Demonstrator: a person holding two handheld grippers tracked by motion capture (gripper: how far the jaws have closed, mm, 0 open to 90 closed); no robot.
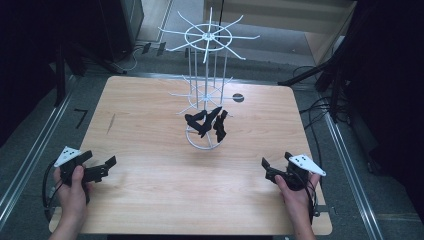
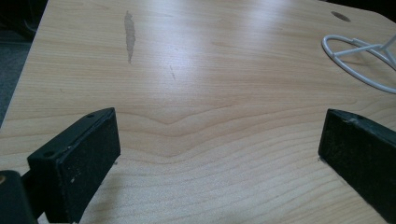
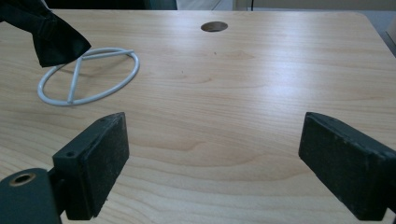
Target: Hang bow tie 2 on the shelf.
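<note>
High view: a white wire rack (image 1: 206, 80) stands mid-table (image 1: 150, 200), with black pieces (image 1: 206, 122), perhaps bow ties, hanging low on its hooks above the ring base. The left gripper (image 1: 102, 169) and right gripper (image 1: 270, 169) rest near the front corners, both well apart from the rack.

Left gripper view: jaws spread wide over bare, smooth wood grain, holding nothing; the rack's thin base ring (image 2: 359, 60) curves at right.

Right gripper view: jaws likewise released; one black piece (image 3: 46, 35) looks soft, matte and light, best pinched at its narrow middle.

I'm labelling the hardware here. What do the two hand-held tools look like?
Both are black. The left tool and right tool each carry a pale grey three-cornered plate with dark dots. Each has two flat, block-like black pads. A dark cable trails from each.
</note>
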